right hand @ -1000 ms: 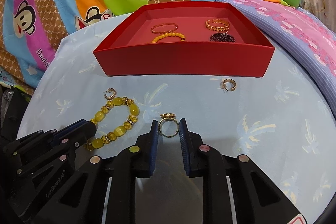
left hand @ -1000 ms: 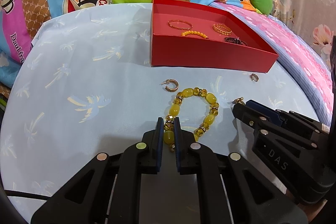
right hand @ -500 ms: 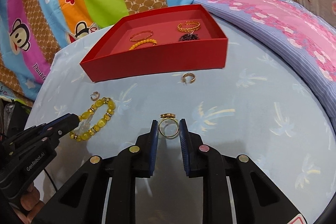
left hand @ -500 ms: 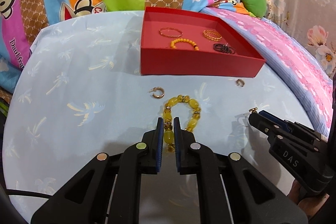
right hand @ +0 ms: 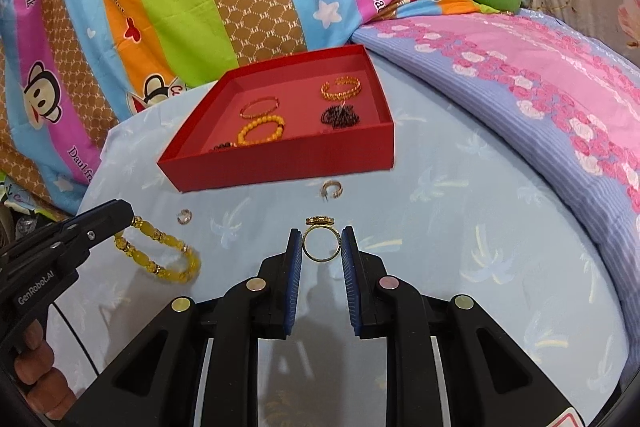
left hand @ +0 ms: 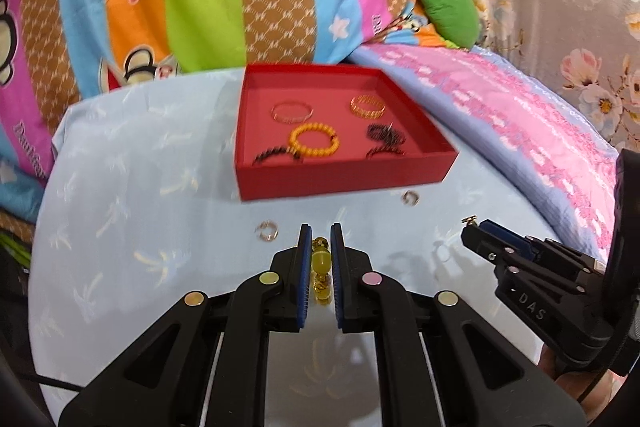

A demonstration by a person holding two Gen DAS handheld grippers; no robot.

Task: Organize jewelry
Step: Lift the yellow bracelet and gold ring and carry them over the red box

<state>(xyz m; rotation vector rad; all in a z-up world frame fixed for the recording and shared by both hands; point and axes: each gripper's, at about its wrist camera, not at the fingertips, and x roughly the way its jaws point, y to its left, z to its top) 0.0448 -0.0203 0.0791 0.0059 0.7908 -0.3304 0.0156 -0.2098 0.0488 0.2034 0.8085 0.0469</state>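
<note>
Above the blue tabletop (right hand: 460, 227), your left tongs (left hand: 320, 239) pinch the yellow bracelet (right hand: 160, 251) and right tongs (right hand: 321, 247) the ring (right hand: 321, 245); carry both to the red box (right hand: 280, 163).

Bright even light, soft shadows, slight motion blur, fisheye-warped edges
</note>
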